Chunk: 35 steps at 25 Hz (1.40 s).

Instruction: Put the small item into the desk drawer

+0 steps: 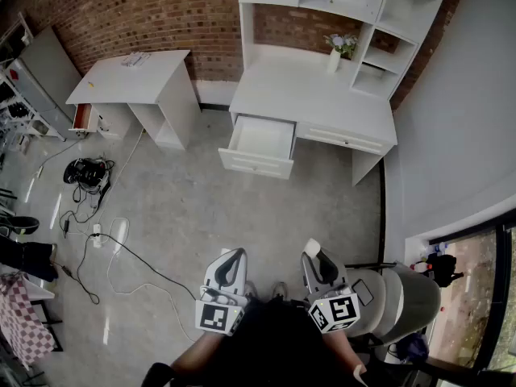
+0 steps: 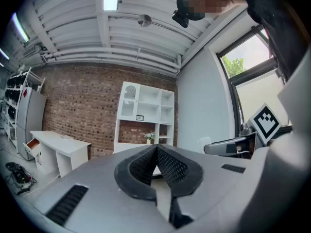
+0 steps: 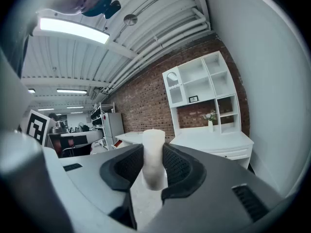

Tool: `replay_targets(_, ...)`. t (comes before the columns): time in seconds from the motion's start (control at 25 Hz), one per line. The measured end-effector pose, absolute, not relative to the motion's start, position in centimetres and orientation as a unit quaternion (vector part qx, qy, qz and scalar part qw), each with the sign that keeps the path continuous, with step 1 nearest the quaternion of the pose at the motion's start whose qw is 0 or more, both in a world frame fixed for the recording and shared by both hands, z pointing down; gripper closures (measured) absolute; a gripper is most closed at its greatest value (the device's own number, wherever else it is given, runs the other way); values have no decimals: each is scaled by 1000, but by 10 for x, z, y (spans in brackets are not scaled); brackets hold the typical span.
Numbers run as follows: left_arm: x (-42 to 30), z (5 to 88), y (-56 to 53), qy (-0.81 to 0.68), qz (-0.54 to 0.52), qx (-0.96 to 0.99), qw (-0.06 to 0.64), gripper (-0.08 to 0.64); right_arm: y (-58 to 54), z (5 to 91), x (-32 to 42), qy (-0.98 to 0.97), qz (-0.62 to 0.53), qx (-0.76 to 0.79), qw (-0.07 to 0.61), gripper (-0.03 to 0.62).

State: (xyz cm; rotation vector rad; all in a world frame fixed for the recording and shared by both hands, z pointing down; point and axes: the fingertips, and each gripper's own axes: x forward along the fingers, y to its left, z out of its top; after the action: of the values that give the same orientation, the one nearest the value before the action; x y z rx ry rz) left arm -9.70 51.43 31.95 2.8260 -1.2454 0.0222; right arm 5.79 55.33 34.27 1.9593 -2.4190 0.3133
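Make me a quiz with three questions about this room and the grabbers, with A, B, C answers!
1. Where does the flower vase stand? A on the white desk; B on a bed; C on a windowsill.
2. What colour is the small item in the right gripper? A red; B white; C green.
3. How is the desk drawer? A pushed shut; B missing; C pulled open.
Answers: 1 A, it stands at the back of the desktop. 2 B, the jaws pinch a white cylinder. 3 C, its empty inside shows.
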Motion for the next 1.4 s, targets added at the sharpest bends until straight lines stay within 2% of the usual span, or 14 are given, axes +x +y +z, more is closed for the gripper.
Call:
replay_targets(0.12, -95, 314, 513, -405, -12, 913, 47, 535, 552, 342, 59, -772, 100, 628, 5, 454)
replay_targets(0.68, -101, 325, 511, -397, 1, 917, 44, 535, 551, 340, 56, -770, 106, 630, -6, 454)
replay_targets(1.4, -144, 332, 492, -385, -8, 921, 58, 535, 532, 343, 9, -762, 108, 639, 11, 453)
